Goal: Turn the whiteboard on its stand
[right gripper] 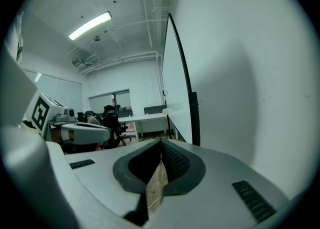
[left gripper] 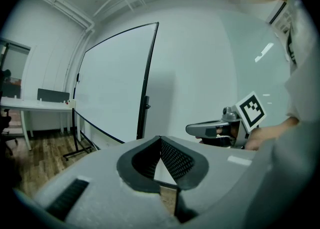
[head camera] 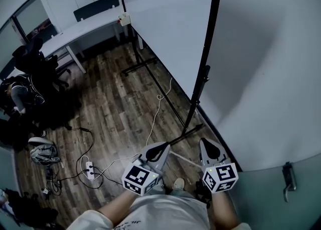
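Observation:
The whiteboard point(head camera: 170, 23) is a large white panel in a black frame, standing on a black stand whose near upright point(head camera: 208, 48) runs down to a foot point(head camera: 193, 129) on the wood floor. Both grippers are held low, short of that foot. My left gripper point(head camera: 163, 147) is shut and holds nothing. My right gripper point(head camera: 208, 143) is also shut and empty, close to the wall. The left gripper view shows the board point(left gripper: 112, 83) face-on with my right gripper point(left gripper: 200, 129) beside it. In the right gripper view the board point(right gripper: 175, 98) appears nearly edge-on.
A white desk point(head camera: 80, 30) and dark chairs point(head camera: 47, 71) stand at the far left. A power strip point(head camera: 90, 169) with cables and a bag point(head camera: 42, 153) lie on the floor. A white cable point(head camera: 155, 113) runs toward the stand. The wall point(head camera: 271, 73) is close on the right.

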Demonstrator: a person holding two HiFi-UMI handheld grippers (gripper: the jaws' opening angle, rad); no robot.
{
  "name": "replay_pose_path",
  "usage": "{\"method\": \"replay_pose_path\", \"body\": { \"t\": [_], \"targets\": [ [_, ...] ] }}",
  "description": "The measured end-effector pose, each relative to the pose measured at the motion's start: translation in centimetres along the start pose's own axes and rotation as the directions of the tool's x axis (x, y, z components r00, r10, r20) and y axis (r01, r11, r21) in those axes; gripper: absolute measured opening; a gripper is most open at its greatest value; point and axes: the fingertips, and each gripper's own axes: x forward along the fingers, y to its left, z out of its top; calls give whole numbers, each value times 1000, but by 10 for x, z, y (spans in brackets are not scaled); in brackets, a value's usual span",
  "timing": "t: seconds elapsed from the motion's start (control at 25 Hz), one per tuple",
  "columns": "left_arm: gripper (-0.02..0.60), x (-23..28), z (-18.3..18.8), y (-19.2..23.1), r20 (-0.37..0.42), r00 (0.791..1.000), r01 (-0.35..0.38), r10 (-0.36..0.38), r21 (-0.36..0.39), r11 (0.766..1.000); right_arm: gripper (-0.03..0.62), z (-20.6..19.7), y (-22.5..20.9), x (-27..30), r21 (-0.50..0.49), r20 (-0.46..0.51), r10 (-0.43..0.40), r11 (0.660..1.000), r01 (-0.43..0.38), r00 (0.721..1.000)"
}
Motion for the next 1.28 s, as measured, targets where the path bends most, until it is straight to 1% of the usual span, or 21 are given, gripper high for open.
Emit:
{"method": "replay_pose_path", "body": {
  "t": [0.24,0.4,0.56,0.76,0.8,0.96,1.12,1.2,1.28],
  "targets": [
    [11,21,7,15,18,1000,13,-13,-18,1000,6,16,-16,21,-35,12,0,999,0,1000],
    [11,34,15,25,18,1000,11,-11,-3,1000,6,30,-25,36,-52,24,3,999,-2,1000],
    [11,46,20,30,24,1000,10,-10,7,1000,6,34,-38,50,-47,34,3,999,-2,999],
    [11,61,34,47,39,999,-4,5,-10,1000,9,58,-54,76,-61,59,4,998,-1,998],
    [11,64,35,50,38,999,-5,5,-12,1000,20,61,-59,81,-61,64,1,998,3,998],
    [11,73,38,59,37,999,-9,9,-4,1000,100,67,-80,102,-43,68,-12,999,15,998],
    [11,82,42,65,51,999,-17,17,7,1000,143,69,-100,124,-38,66,-30,999,33,997],
    [12,86,44,68,53,998,-14,14,3,1000,157,67,-110,138,-42,58,-44,998,47,997],
    [12,87,45,68,52,999,-10,10,-4,1000,186,66,-116,150,-28,47,-55,998,56,997]
  ]
}}
